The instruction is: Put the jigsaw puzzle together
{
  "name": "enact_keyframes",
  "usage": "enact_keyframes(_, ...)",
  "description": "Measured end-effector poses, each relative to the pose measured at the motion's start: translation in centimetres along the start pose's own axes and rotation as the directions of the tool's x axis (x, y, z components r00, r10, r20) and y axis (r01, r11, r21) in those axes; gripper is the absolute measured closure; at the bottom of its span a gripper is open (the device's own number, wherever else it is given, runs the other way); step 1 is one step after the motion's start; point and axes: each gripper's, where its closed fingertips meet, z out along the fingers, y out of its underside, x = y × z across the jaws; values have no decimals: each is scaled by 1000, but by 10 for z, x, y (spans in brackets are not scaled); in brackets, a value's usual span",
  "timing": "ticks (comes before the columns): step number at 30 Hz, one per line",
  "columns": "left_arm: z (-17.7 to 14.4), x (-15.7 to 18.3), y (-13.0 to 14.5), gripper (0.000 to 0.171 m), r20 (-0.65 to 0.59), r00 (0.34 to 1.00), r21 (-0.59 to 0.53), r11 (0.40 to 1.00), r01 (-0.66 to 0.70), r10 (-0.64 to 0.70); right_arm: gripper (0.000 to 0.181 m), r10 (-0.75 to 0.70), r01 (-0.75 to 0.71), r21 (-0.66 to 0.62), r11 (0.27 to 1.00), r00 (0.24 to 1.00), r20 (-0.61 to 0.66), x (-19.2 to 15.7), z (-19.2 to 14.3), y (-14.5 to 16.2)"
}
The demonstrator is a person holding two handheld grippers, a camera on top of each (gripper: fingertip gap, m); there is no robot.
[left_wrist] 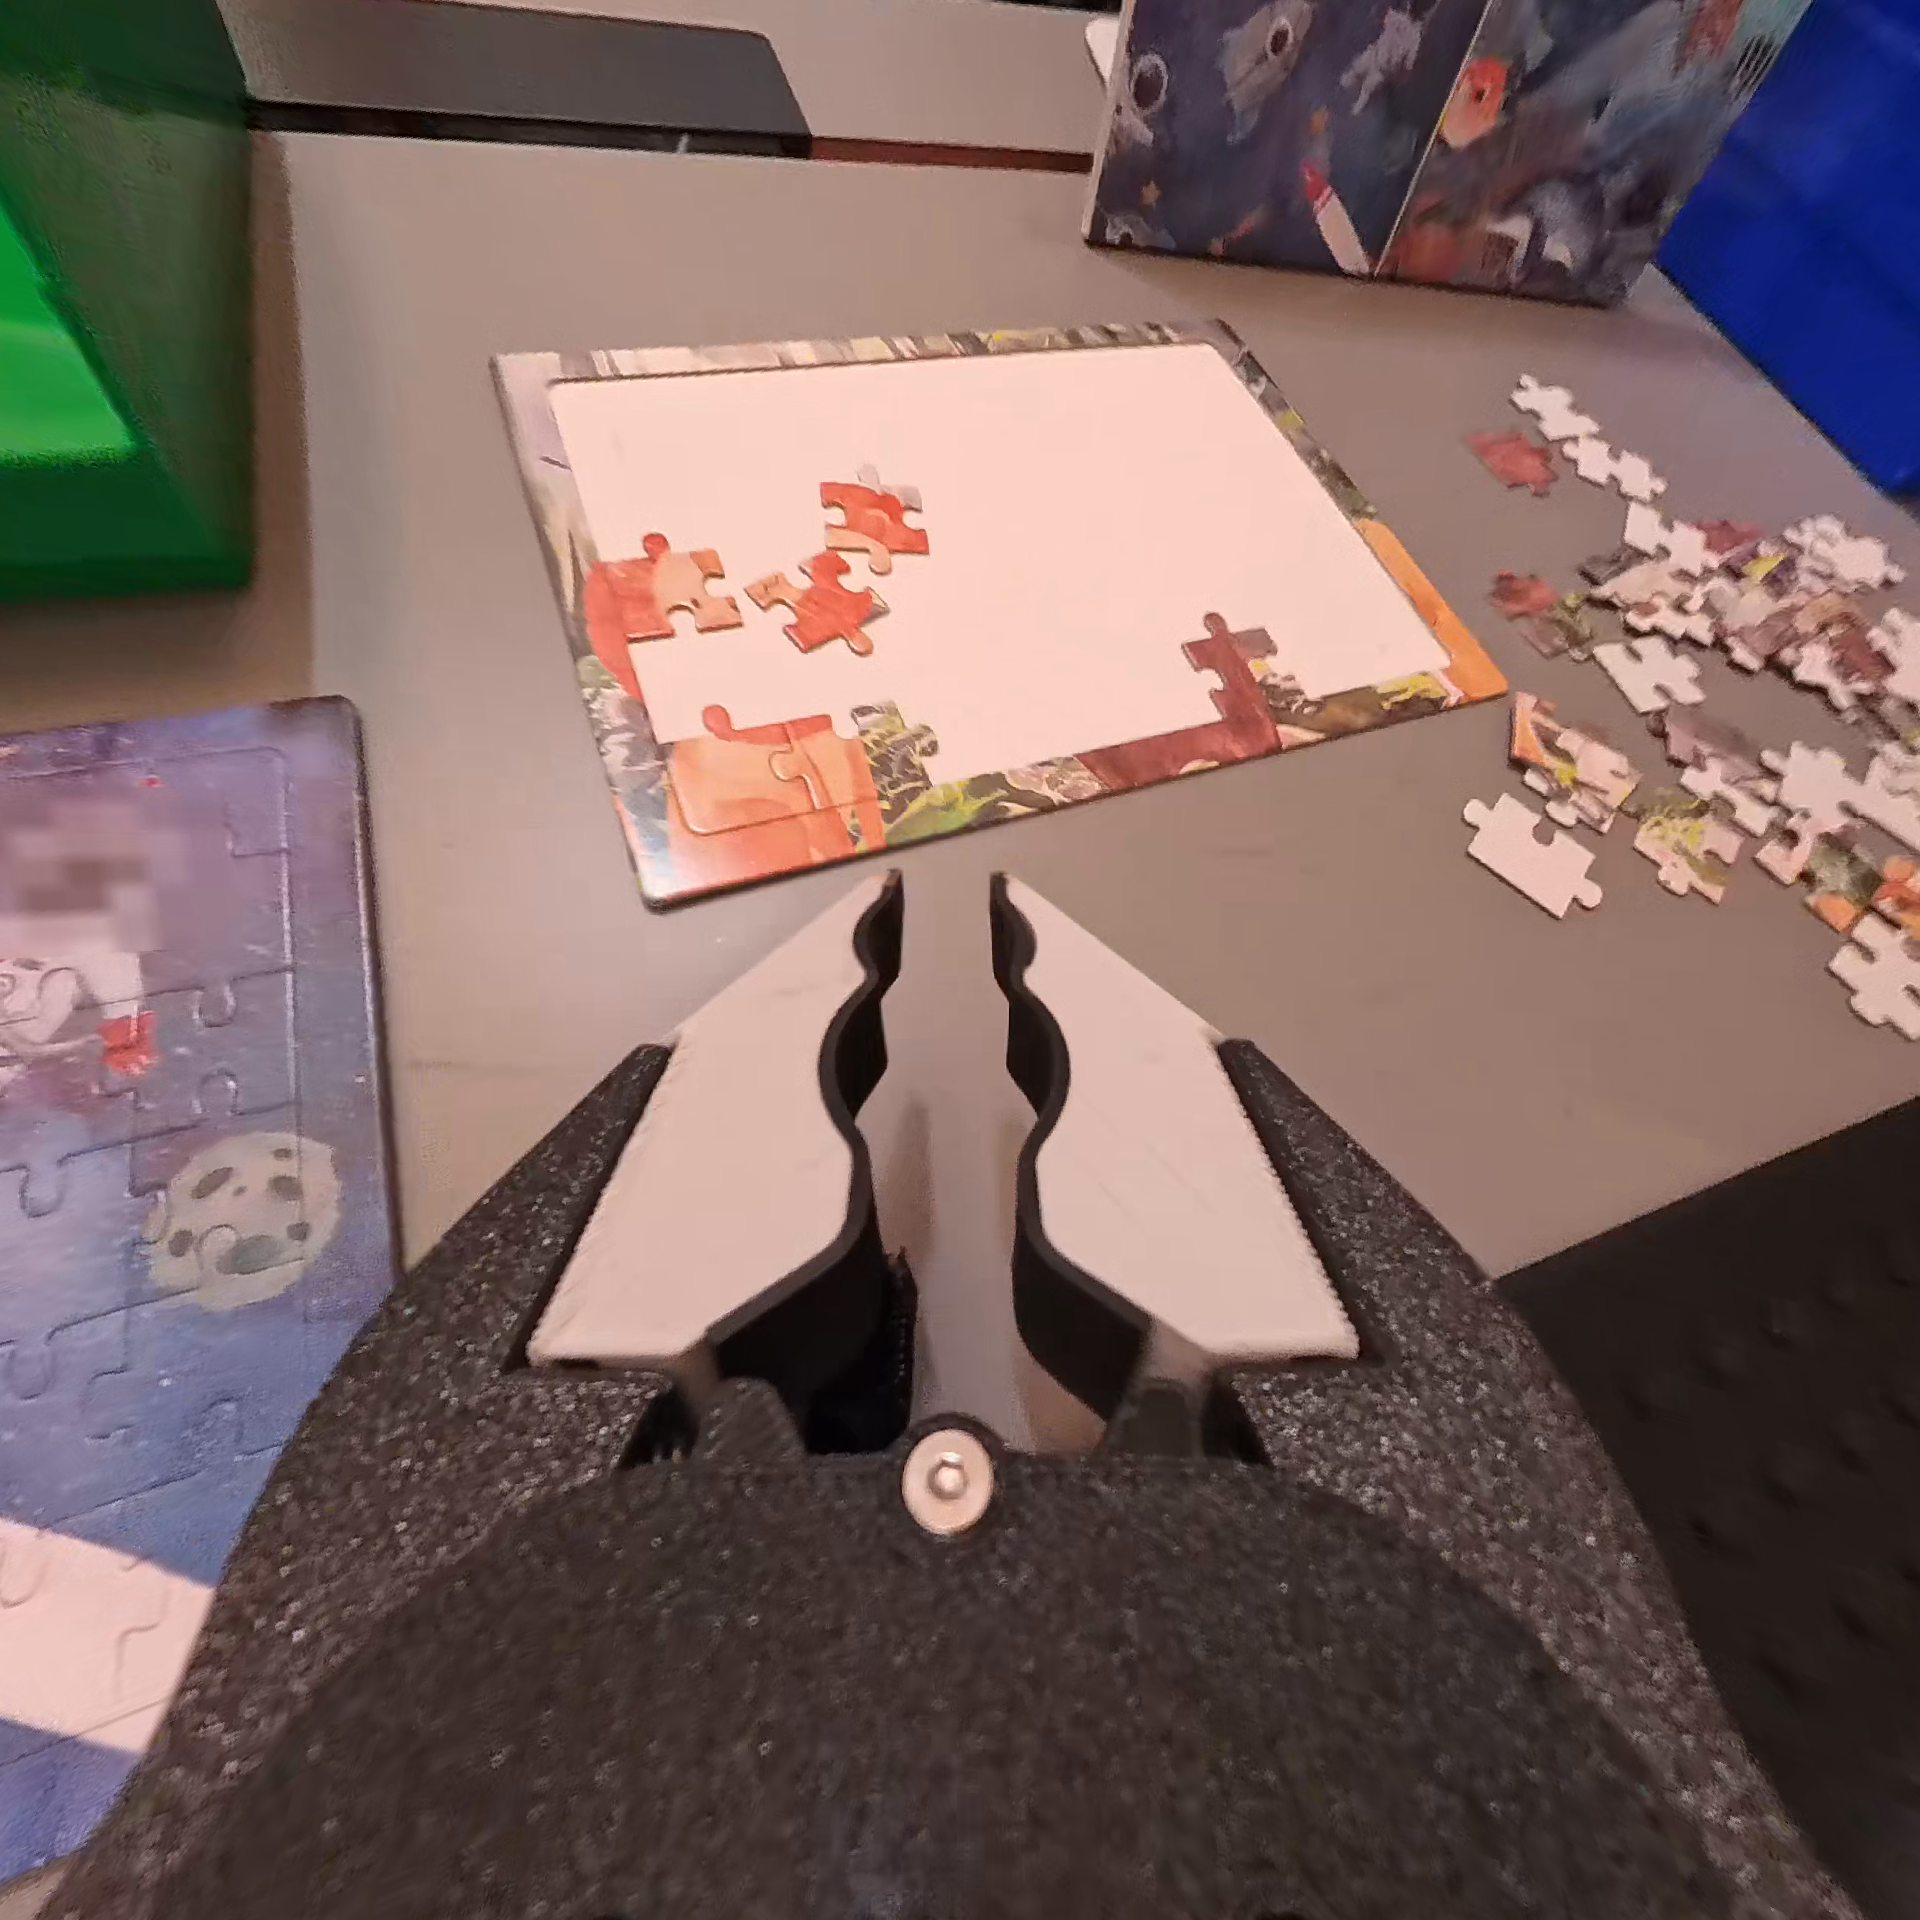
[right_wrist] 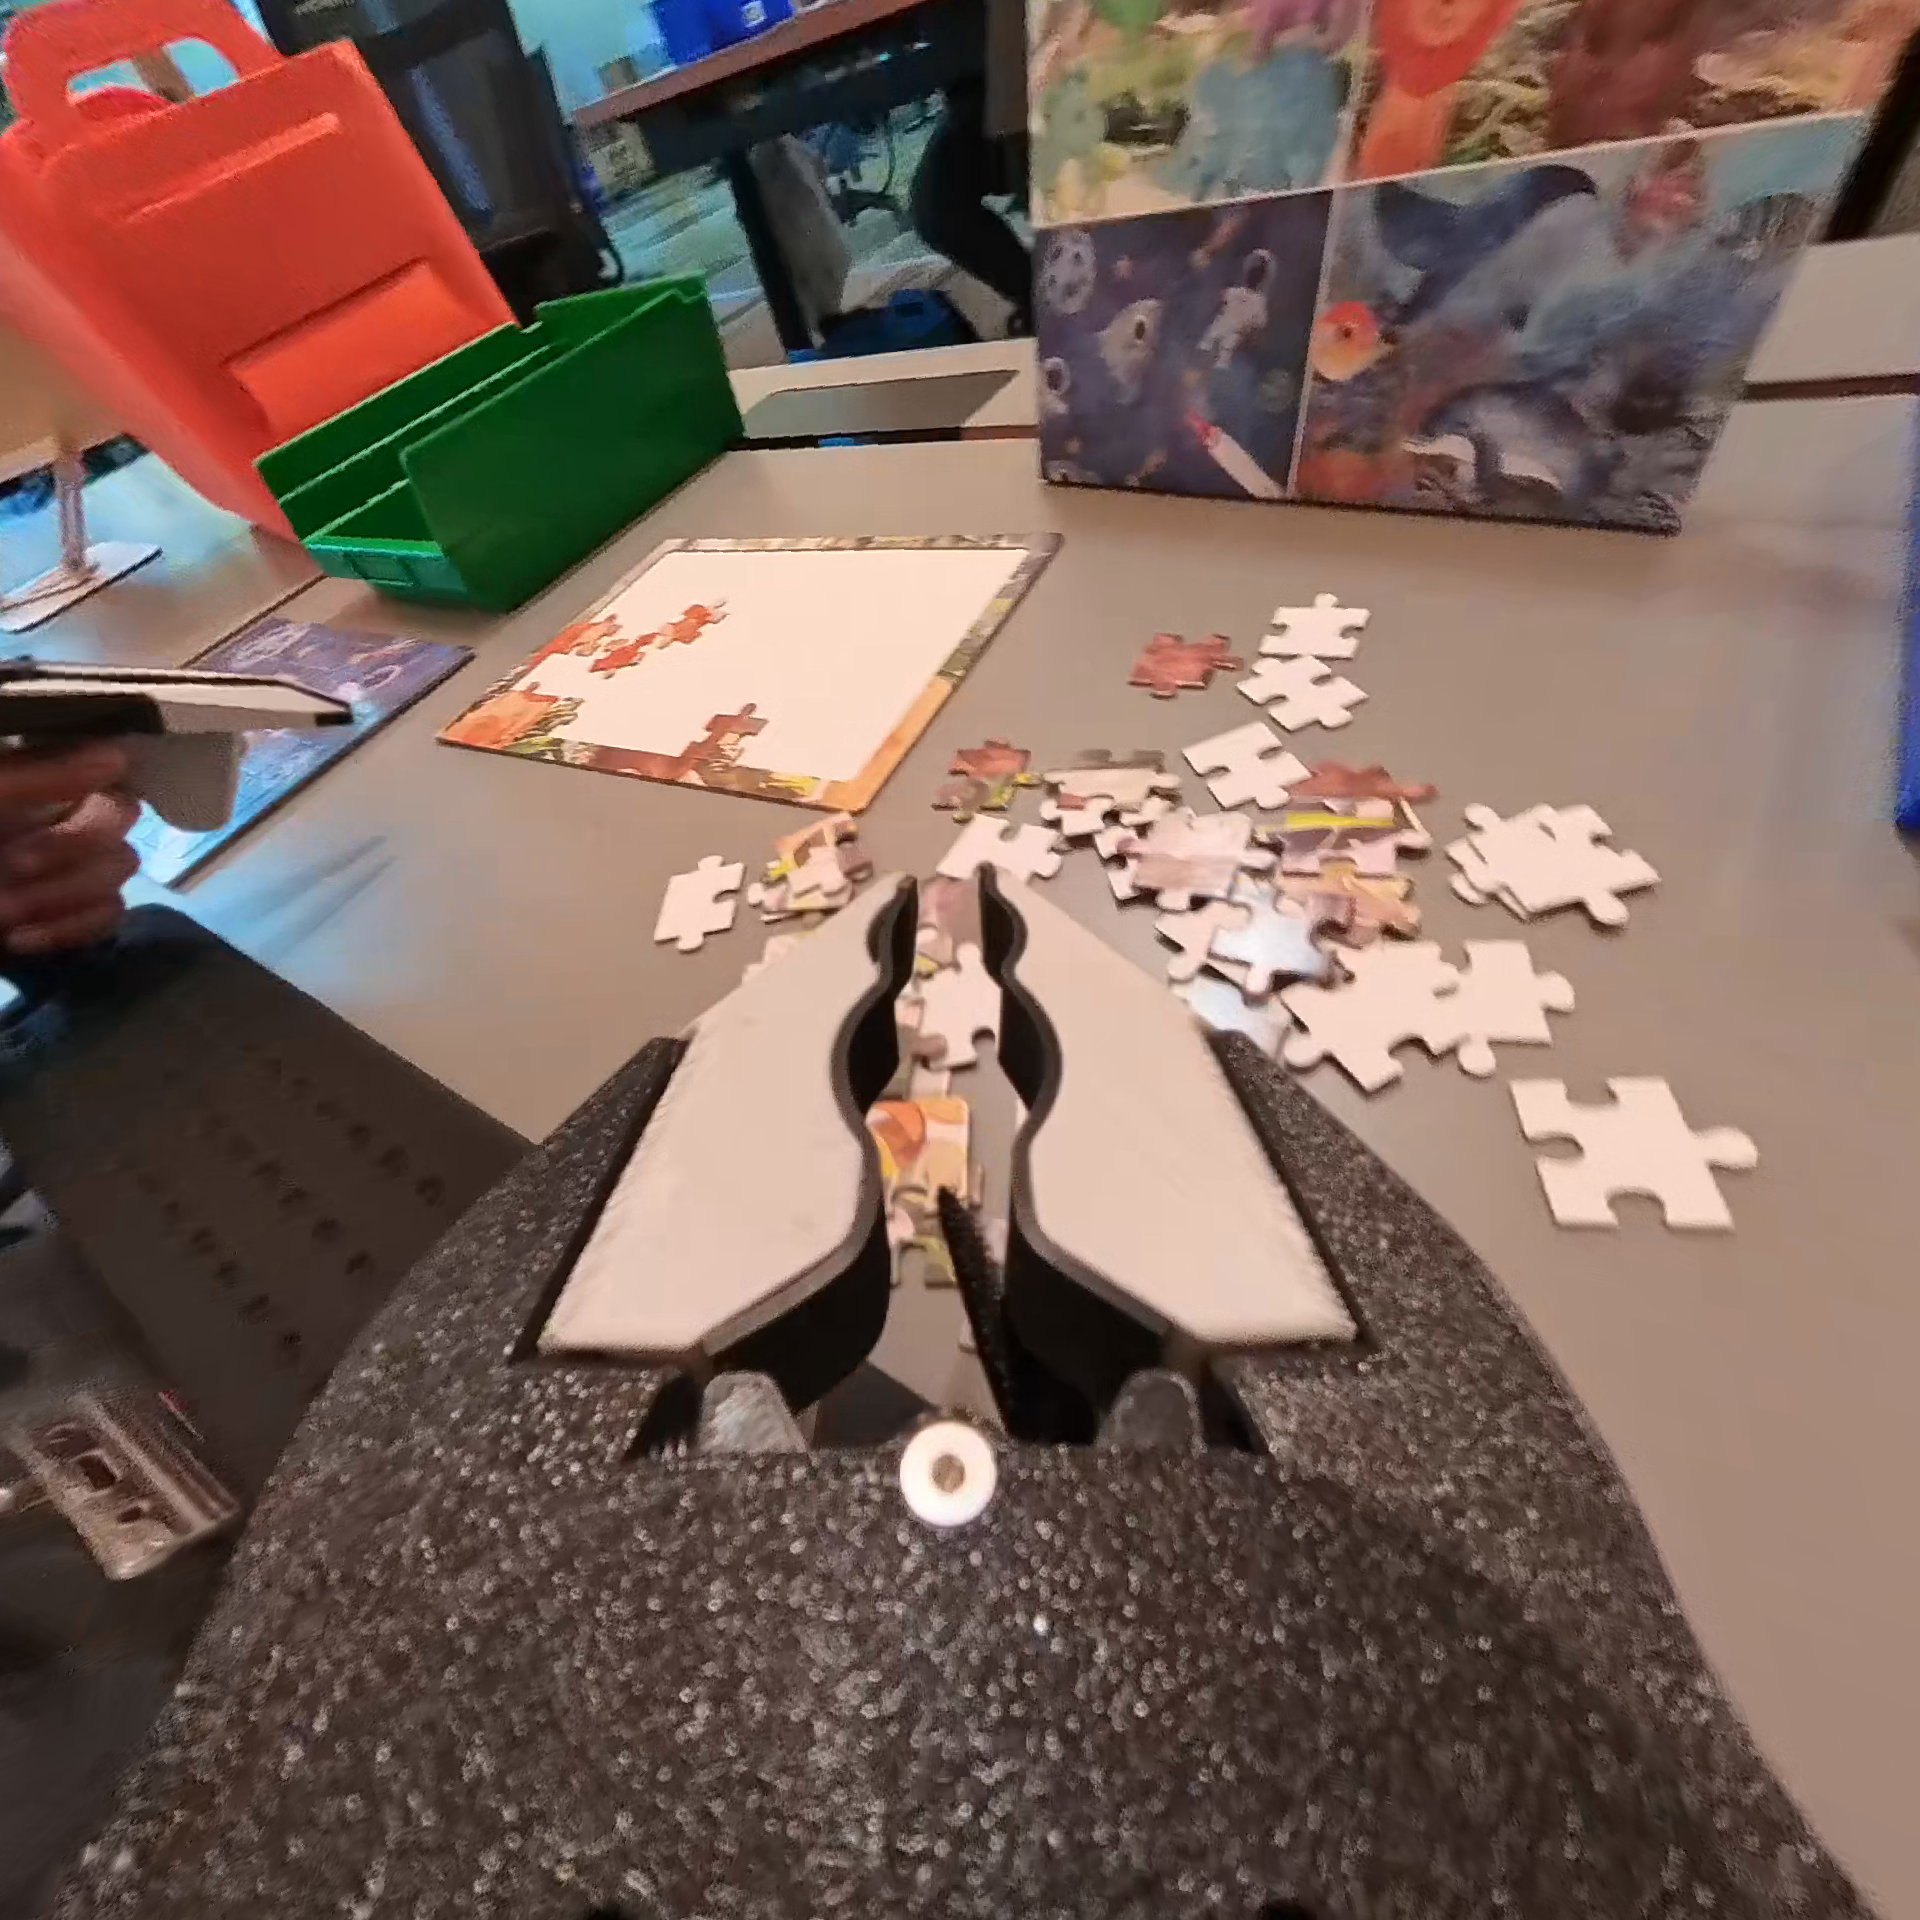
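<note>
The puzzle tray [left_wrist: 1039, 468] lies on the grey table, with a white bed and a printed border. Three loose orange pieces [left_wrist: 821, 603] lie in its left part. Joined orange pieces [left_wrist: 769, 769] fill its near left corner, and a brown piece [left_wrist: 1231, 665] sits at the near edge. A pile of loose pieces [left_wrist: 1745, 707] lies to its right, several face down. My left gripper [left_wrist: 945, 883] hovers just before the tray's near edge, narrowly open and empty. My right gripper [right_wrist: 948, 883] hovers over the near left part of the pile [right_wrist: 1247, 862], narrowly open, holding nothing. The tray [right_wrist: 831, 644] lies beyond it to the left.
A finished blue space puzzle [left_wrist: 177, 1039] lies left of the tray. A green bin [right_wrist: 520, 488] and an orange carrier [right_wrist: 229, 260] stand at the back left. The picture-covered puzzle box [right_wrist: 1403, 343] stands behind the pile. A blue bin [left_wrist: 1818, 260] is at the far right. A hand [right_wrist: 52, 831] holds the left gripper [right_wrist: 332, 715].
</note>
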Motion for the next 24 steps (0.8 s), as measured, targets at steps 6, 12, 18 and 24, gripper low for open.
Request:
enact_keyframes(6,13,6,12,156,37,996,-57,995,-80,82,166,42,-42,-5,999,999,34,0,-1,8)
enact_keyframes(12,10,6,10,155,27,997,-29,997,-73,73,164,-4,6,-59,998,999,37,-6,6,16)
enact_keyframes(18,10,10,12,155,-3,997,-39,996,-83,83,164,-4,6,-54,999,999,36,-6,7,14)
enact_keyframes(24,11,11,13,155,-13,997,-48,996,-81,80,163,8,-5,-61,998,999,47,-5,10,15)
